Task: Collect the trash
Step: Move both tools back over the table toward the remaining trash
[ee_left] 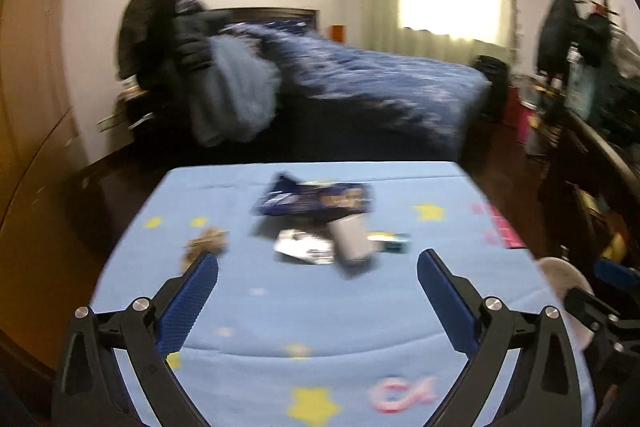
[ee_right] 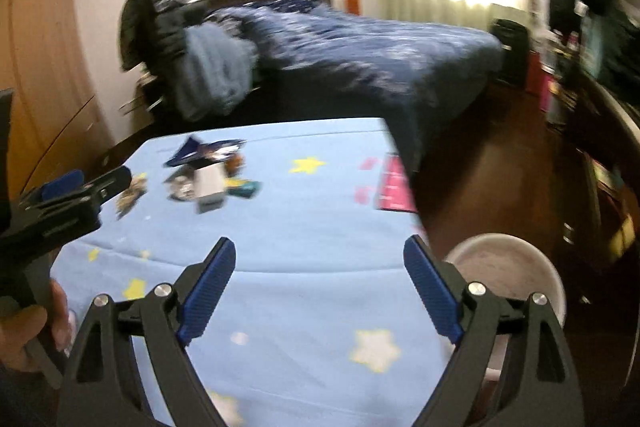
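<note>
On the blue star-print tablecloth (ee_left: pixel 320 307) a small heap of trash sits toward the far end: a dark blue snack wrapper (ee_left: pixel 316 200), a white-grey carton (ee_left: pixel 352 241) lying across a printed white packet (ee_left: pixel 304 247), a teal scrap (ee_left: pixel 394 242) just beside it, and a brown crumpled bit (ee_left: pixel 206 243) off to the left. Both views are blurred, so labels are unreadable. Left gripper (ee_left: pixel 318 267) has its jaws spread wide with nothing between them, aimed down at the heap, probably lining up a first pick. Right gripper (ee_right: pixel 319 259) is likewise wide and empty, well short of the trash. White bin (ee_right: pixel 508 267) stands on the floor just beside the table's right edge, near the right gripper, likely placed there for short drops. Nothing collected yet, judging by the untouched heap. Bed (ee_left: pixel 360 75) behind is irrelevant.
</note>
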`<state>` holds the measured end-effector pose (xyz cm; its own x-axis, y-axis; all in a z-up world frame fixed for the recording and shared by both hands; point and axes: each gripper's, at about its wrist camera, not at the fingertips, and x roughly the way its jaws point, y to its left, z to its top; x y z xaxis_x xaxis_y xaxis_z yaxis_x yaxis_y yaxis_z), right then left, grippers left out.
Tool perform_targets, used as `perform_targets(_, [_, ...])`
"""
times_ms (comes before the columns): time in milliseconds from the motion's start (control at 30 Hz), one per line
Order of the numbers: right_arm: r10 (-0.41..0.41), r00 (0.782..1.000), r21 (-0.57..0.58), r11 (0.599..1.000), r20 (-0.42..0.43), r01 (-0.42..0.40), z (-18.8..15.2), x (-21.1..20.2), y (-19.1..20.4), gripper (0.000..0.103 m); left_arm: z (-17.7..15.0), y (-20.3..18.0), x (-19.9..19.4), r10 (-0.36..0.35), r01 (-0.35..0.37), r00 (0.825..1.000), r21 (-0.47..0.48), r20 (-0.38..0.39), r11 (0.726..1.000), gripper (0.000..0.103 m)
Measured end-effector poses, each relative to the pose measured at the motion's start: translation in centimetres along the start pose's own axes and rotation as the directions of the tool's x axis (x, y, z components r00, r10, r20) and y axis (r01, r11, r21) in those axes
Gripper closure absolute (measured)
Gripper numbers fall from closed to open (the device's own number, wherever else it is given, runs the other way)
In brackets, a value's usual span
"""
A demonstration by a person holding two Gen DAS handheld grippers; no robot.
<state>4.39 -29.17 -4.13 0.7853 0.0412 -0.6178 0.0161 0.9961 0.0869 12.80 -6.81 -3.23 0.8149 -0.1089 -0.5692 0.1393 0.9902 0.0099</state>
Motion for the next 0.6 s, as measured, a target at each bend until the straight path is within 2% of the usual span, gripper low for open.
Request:
perform_targets(233, [0.054,0.998,-0.13,0.99,-0.042,-0.059,1.8,3.6,7.0,0.016,-0.4,6.5,4.0,0.077,-0.079,0.995,-0.028,-0.069,0.996,0.004])
perform_targets(433, [0.048,0.996,-0.189,0.98,-0.069,-0.06,3.4,7.6,10.4,0.017,-0.7,9.4,7.7,0.087,-0.092,0.988,-0.035,-0.126,0.995,0.004])
perform_targets(600, [0.041,0.993,-0.189,0.98,-0.113,-0.062,4.2,11.0,11.4,0.018,-0.7,10.6,10.5,0.1,-0.105,0.982,-0.023,-0.159,0.994,0.004])
